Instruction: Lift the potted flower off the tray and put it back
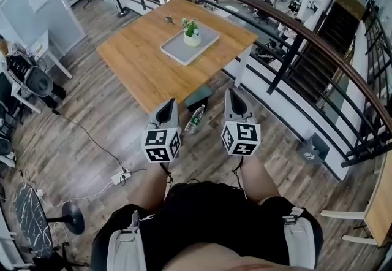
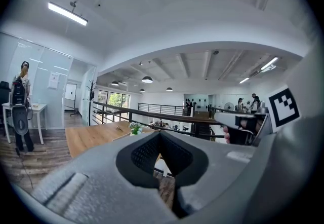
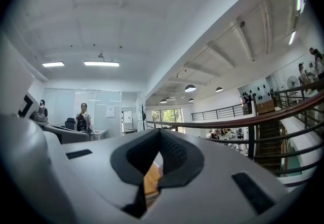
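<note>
On the grey tray (image 1: 177, 50), toward its far corner, stands the potted flower (image 1: 192, 32), a small white pot with green leaves, upright. That tray lies slantwise near the middle of a square wooden worktop (image 1: 135, 61). A small dark object (image 1: 169, 19) rests on the bare wood beyond it, apart from the tray. Past the worktop's right edge a dark curved railing (image 1: 294, 27) sweeps across the room. Below the worktop's near corner a plastic bottle (image 1: 194, 119) lies on the plank floor (image 1: 92, 122).

Well short of the worktop, both tools are held side by side over the floor and point toward it. The left tool (image 1: 169, 107) has its jaws together with nothing between them. In the left gripper view the potted flower (image 2: 134, 128) shows small and far off, just above the closed tips. The right tool (image 1: 233, 99) is likewise closed and empty, and its own view shows the padded tips meeting. The left cube (image 1: 162, 144) and the right cube (image 1: 240, 138), each with square markers, sit at the rear of the tools. Neither tool touches the tray or the flower.
</note>
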The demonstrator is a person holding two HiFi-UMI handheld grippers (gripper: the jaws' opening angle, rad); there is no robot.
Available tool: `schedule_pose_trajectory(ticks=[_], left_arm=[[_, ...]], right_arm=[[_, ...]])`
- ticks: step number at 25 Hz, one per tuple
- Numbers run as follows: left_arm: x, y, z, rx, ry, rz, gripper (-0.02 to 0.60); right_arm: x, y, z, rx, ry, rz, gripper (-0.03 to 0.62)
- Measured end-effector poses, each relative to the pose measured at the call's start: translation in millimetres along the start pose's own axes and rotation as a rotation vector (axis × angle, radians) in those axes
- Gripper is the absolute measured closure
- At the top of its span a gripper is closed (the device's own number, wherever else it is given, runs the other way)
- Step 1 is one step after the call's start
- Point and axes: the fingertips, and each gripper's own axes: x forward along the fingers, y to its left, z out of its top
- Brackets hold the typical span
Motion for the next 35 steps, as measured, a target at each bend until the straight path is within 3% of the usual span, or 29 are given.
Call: schedule_pose_trajectory(ticks=[8,16,22,35], left_arm=[[21.4,-12.1,3.3,0.0,-0.023,0.008,0.569],[80.1,0.5,-2.7,-0.007,-0.022,-0.007,0.569],[139.0,25.6,14.2,-0.014,-0.042,-0.026,0.569],[292.4,120.4,54.5,-0.061,-0.076,-0.04,0.569]], right_arm=[[13.3,-22.5,-2.2,0.008,-0.003,0.011,0.597],[57.8,-47.0,-13.7,0.015,-0.003,-0.007,0.597],[122.1,-62.6,-14.5,0.006,0.0,-0.02,0.597],[306.5,-74.6,-1.1,-0.028,-0.006,0.0,0.597]])
